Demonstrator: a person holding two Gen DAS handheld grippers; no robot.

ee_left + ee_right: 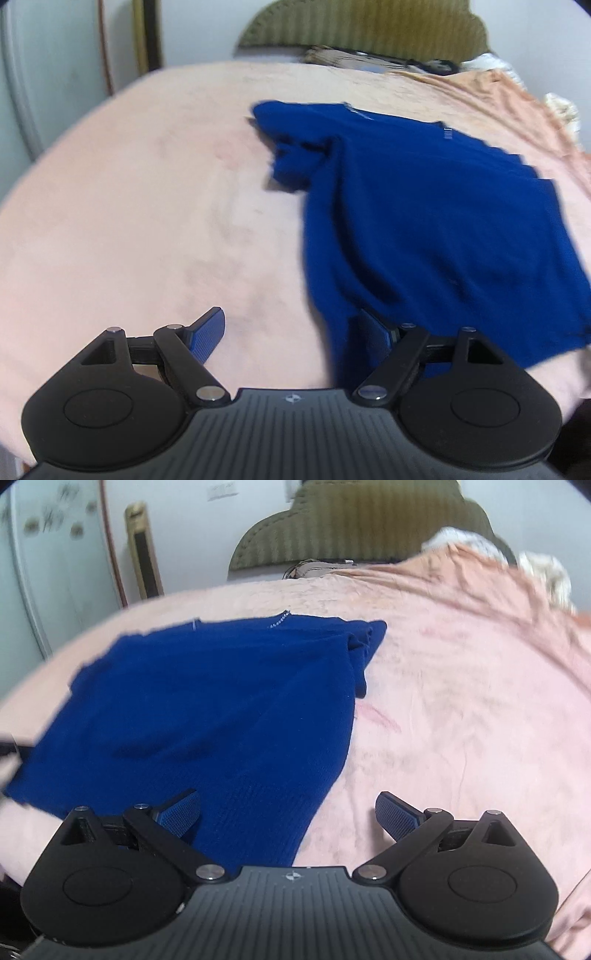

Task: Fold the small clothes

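A dark blue knit garment (424,206) lies spread on the pink bedcover (147,206), one sleeve bunched at its far left. My left gripper (295,332) is open at the garment's near left corner; its right finger sits over the blue fabric and its left finger over bare cover. In the right wrist view the same garment (207,709) lies to the left. My right gripper (291,812) is open at its near right edge, left finger over the fabric, right finger over the bedcover (461,720). Neither gripper holds anything.
An olive ribbed headboard (365,26) stands at the far end of the bed. A rumpled peach blanket (480,587) and white fluffy bedding (543,568) lie at the far right. A white wall and door frame (55,576) are at left.
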